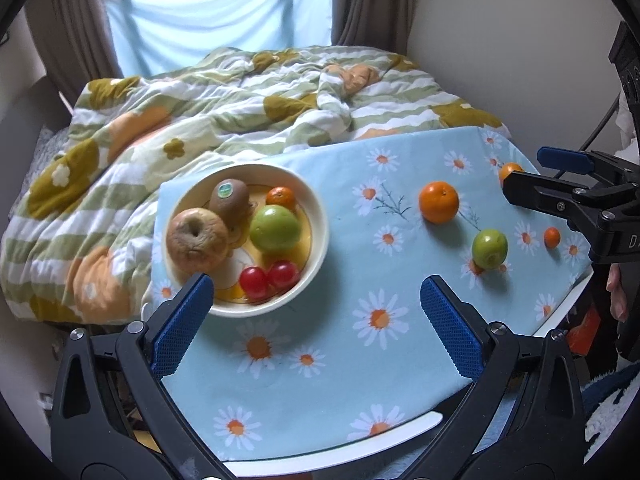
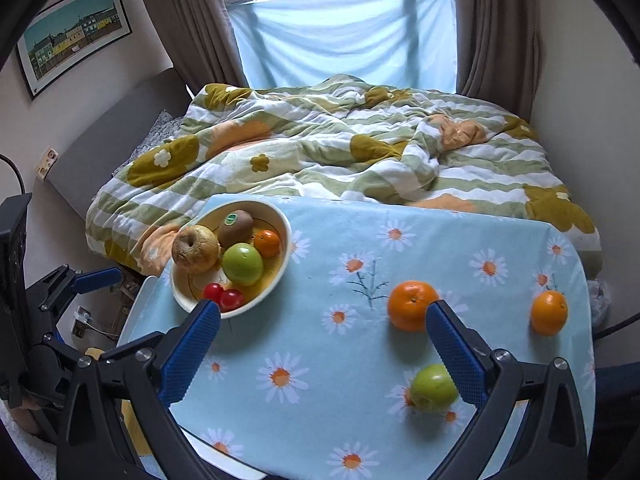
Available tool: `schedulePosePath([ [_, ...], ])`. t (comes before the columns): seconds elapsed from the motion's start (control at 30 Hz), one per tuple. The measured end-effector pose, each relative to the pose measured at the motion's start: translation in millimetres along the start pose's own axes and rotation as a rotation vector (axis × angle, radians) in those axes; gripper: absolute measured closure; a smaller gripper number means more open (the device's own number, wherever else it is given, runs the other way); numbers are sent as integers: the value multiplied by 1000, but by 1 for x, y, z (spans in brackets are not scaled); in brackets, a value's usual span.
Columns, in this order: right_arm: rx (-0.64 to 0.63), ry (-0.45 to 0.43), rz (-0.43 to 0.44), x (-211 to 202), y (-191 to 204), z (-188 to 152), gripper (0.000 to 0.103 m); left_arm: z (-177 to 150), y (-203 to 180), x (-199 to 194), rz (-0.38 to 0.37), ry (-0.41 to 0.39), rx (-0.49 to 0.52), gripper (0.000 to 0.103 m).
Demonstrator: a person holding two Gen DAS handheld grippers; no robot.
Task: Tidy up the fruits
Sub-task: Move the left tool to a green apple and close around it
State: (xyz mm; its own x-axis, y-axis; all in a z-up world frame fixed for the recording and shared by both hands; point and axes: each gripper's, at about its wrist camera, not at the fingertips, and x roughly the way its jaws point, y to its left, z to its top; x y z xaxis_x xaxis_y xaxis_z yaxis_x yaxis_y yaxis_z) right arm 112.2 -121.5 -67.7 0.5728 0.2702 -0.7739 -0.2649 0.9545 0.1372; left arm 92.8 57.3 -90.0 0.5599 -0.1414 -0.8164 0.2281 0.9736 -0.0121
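Four fruits lie loose on the daisy-print tablecloth (image 2: 304,320): a large orange (image 2: 412,306) at centre right of the right wrist view, a smaller orange (image 2: 549,313) near the right edge, a green apple (image 2: 433,387) low and right, and a tiny orange (image 1: 552,237) that shows only at the far right of the left wrist view. Six pieces already sit in the white bowl (image 2: 285,236) at upper left of the cloth: a wrinkled brown apple (image 2: 195,249), a kiwi (image 2: 235,227) with a sticker, a second green apple (image 2: 242,264), a small orange (image 2: 267,243) and two cherry tomatoes (image 2: 223,296), so gathering the fruit there looks partly done. The right gripper (image 2: 322,320) hangs above the cloth with its blue pads spread wide and nothing between them; its right finger overlaps the large orange and the loose apple in the picture, which suggests one of them is the next pick, though I cannot tell which. The left gripper (image 1: 316,294) is likewise spread and empty, low centre in its own view, beside the bowl's near rim, perhaps to steady it. A rumpled quilt (image 2: 320,148) covers the bed behind.
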Motion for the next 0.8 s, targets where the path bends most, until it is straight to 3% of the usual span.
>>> schedulePosePath([
  [0.23,61,1,-83,-30,-74,-22,1,17,-71,15,-60,-4,29,0],
  [0.47,168,38,-136,-35,-142,-55,1,23,-141,50,-147,38,91,0],
  [0.67,317,64,-155,-28,-186,-93,1,18,-186,88,-200,76,158,2],
  [0.8,362,75,-173,-22,-193,-115,1,11,-205,112,-219,102,206,6],
])
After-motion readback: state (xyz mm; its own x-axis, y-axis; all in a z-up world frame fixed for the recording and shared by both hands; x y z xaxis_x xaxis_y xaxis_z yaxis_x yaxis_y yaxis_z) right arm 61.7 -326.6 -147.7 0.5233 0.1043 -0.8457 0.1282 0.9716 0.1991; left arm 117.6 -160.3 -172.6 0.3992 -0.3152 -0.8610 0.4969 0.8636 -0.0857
